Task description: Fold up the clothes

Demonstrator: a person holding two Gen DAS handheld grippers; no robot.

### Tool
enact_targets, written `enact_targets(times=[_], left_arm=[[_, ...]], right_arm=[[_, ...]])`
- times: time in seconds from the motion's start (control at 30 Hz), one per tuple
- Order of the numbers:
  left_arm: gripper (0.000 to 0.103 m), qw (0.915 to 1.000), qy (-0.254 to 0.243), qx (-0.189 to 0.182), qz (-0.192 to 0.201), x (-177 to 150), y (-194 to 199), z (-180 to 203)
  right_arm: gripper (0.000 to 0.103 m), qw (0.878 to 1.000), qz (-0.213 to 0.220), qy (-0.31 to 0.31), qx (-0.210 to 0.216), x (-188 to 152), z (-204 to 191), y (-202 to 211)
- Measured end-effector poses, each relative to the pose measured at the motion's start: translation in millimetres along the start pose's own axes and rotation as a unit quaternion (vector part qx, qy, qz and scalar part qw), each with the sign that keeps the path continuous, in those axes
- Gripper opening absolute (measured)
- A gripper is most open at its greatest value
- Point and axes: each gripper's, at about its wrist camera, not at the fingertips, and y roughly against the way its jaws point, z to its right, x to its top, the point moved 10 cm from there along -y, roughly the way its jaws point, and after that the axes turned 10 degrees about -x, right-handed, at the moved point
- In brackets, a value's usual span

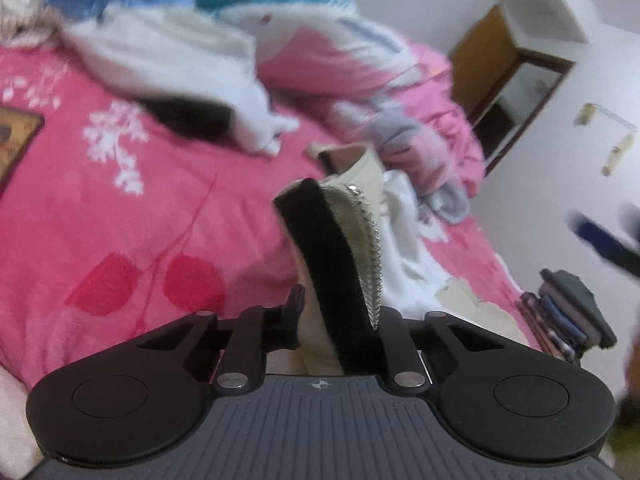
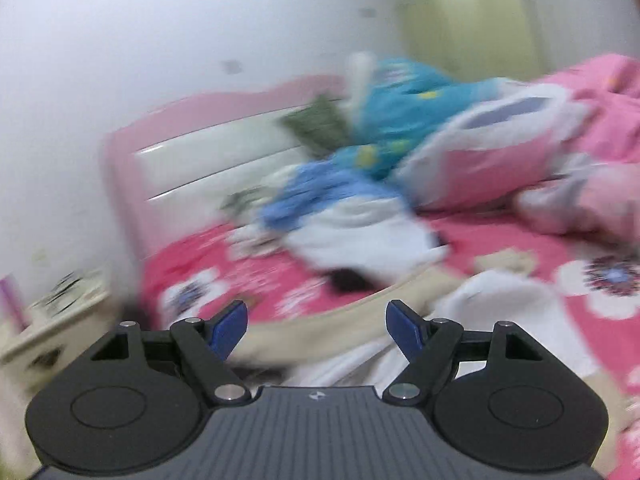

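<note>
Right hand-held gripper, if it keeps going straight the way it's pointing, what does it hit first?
Most likely the beige garment lying across the pink bedspread: it stretches right between the open fingers of the right hand-held gripper. Beyond it sits the pile of clothes. The picture is blurred, so depth is uncertain.

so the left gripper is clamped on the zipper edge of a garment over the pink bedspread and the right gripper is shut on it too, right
Not quite: in the right wrist view the right gripper is open and holds nothing. The left gripper does clamp the zippered garment over the pink bedspread.
</note>
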Motion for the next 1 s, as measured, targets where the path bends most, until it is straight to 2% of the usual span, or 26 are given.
enact_targets(times=[0.13, 0.27, 0.43, 0.5, 0.57, 0.7, 0.77, 0.9, 0.93, 1.0], left_arm=[[0.012, 0.9983, -0.046, -0.034, 0.010, -12.3, 9.1, 24.6], [0.011, 0.9954, -0.086, -0.042, 0.002, -24.0, 4.5, 40.2], [0.011, 0.9931, -0.102, -0.056, -0.003, -33.8, 0.0, 47.9], [0.012, 0.9923, -0.110, -0.057, -0.001, -36.0, 0.4, 48.1], [0.012, 0.9915, -0.116, -0.059, 0.001, -36.3, 0.6, 47.5], [0.011, 0.9919, -0.112, -0.060, 0.004, -35.3, 0.0, 44.5], [0.011, 0.9924, -0.110, -0.054, 0.013, -31.3, 3.3, 43.1], [0.010, 0.9923, -0.111, -0.033, 0.043, -18.2, 15.0, 41.0], [0.009, 0.9918, -0.113, -0.028, 0.052, -12.8, 18.3, 41.7], [0.009, 0.9906, -0.116, -0.023, 0.070, -1.1, 23.7, 45.7]], right_arm=[[0.079, 0.997, -0.063, -0.021, -0.046, 32.5, 31.2, -76.5], [0.079, 0.983, -0.160, -0.016, -0.088, 38.5, 45.5, -174.3], [0.076, 0.958, -0.246, 0.020, -0.144, 4.5, 69.3, -223.8], [0.064, 0.945, -0.280, 0.034, -0.166, -8.3, 78.9, -242.5], [0.042, 0.929, -0.314, 0.048, -0.188, -20.7, 88.5, -260.5], [0.019, 0.894, -0.377, 0.076, -0.229, -43.3, 107.1, -294.0], [0.013, 0.907, -0.347, 0.066, -0.231, -37.7, 105.5, -285.6], [0.007, 0.954, -0.214, -0.040, -0.205, 14.5, 110.6, -240.1], [0.007, 0.961, -0.176, -0.074, -0.200, 30.4, 114.9, -222.4], [0.006, 0.964, -0.121, -0.133, -0.194, 52.5, 125.1, -186.5]])
